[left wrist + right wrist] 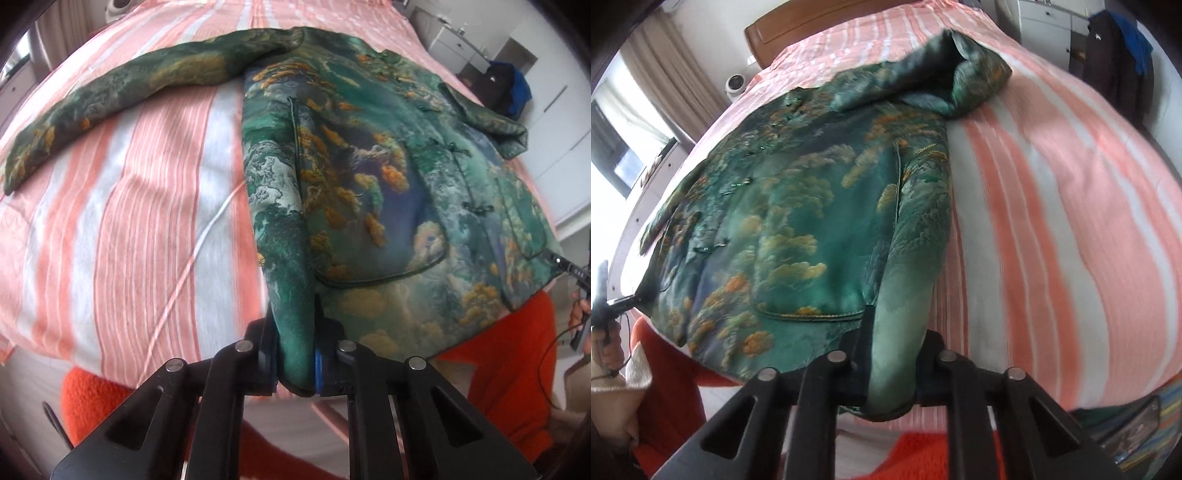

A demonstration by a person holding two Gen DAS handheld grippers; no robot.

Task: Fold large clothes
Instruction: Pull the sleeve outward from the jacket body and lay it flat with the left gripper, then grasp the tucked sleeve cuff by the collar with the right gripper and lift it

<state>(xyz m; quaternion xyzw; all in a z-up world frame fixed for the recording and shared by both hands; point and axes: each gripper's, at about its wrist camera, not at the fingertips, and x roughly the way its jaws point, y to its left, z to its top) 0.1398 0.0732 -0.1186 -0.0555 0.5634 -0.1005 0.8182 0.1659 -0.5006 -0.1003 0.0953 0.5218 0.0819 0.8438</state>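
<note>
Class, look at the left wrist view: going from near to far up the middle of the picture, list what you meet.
Left gripper, shut on the jacket's hem corner → green patterned jacket lying flat → striped bedsheet beyond the collar.

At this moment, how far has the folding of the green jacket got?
Barely begun. Done: the jacket lies spread front-up on the striped bed, one sleeve stretched out, the other bunched near the shoulder. In hand: the left gripper and right gripper are each shut on a hem corner. Left: no fold shows yet, so sleeves and body remain.
</note>
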